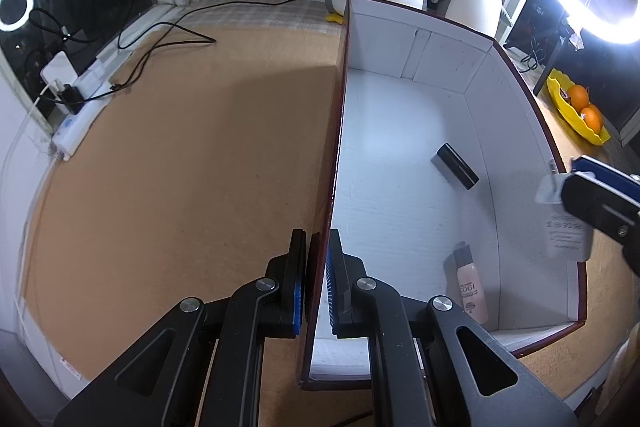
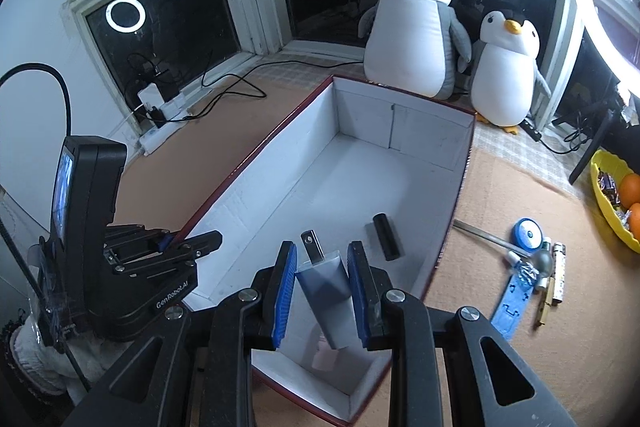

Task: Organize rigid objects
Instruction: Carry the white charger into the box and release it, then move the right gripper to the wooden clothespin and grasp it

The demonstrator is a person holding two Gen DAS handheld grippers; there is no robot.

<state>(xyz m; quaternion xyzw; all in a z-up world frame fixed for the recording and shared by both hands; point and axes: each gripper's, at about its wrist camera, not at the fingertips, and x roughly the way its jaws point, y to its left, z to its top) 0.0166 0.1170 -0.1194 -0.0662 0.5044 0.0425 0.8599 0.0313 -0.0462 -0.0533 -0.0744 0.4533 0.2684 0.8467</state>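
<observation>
A white-lined box (image 2: pixel 352 163) on the worktop (image 1: pixel 180 155) already holds a black bar (image 2: pixel 386 235) and a small bottle (image 1: pixel 472 287), its wall pinched by the closed left claw (image 1: pixel 317 279). Above it, the right claw (image 2: pixel 322 291) grips a grey tube (image 2: pixel 328 291); several small items (image 2: pixel 532 267) seemingly still wait outside.

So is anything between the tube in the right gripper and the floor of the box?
Nothing visible. The tube hangs in the right gripper over bare box floor; the black cylinder lies off to its right.
</observation>
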